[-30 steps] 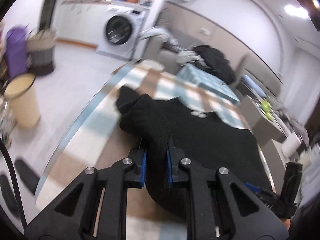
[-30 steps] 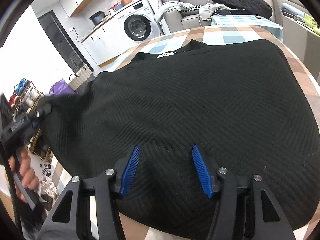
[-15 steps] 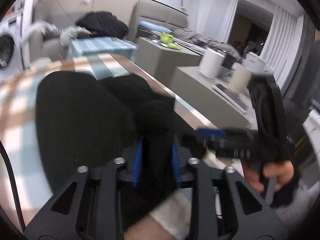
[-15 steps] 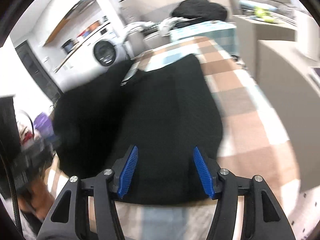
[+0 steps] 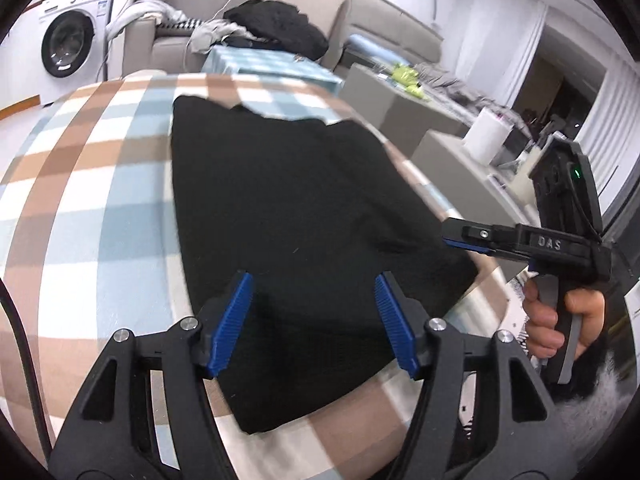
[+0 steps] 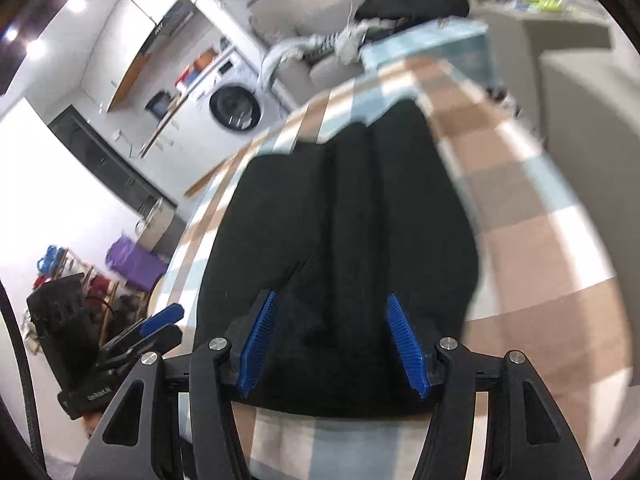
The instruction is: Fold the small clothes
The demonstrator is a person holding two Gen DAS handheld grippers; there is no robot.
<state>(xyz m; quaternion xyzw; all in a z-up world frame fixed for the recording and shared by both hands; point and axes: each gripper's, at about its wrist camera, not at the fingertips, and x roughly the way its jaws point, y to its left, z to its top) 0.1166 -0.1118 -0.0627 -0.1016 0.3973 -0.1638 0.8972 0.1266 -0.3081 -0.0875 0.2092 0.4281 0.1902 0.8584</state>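
A black knitted garment (image 5: 304, 216) lies folded lengthwise into a long dark panel on the checked tabletop (image 5: 92, 184), whose cloth shows brown, pale blue and white squares. In the left wrist view it fills the middle of the frame, running from the upper centre down to the lower centre, its near hem just above the bottom edge. The left tongs (image 5: 314, 322) stand at the lower centre over that near end, their jaws opening, the blue ribbed pads (image 5: 232, 322) apart with only flat cloth seen between them and nothing pinched. At the right edge of the same view a hand (image 5: 560, 320) grips the handle of the right tongs (image 5: 466, 236), whose tips point in toward the garment's right border; from this side it is hard to tell whether they touch the cloth. In the right wrist view the garment (image 6: 352, 216) again runs up the centre of the frame, with a lengthwise crease down its middle, and the right tongs (image 6: 332, 340) hover at the lower centre, spread, holding nothing. The left tongs (image 6: 160, 322) appear there at the lower left, just beside the garment's edge. A washing machine (image 5: 66, 42) sits at the upper left of the left wrist view and a sofa (image 5: 256, 28) heaped with clothes at the top centre.
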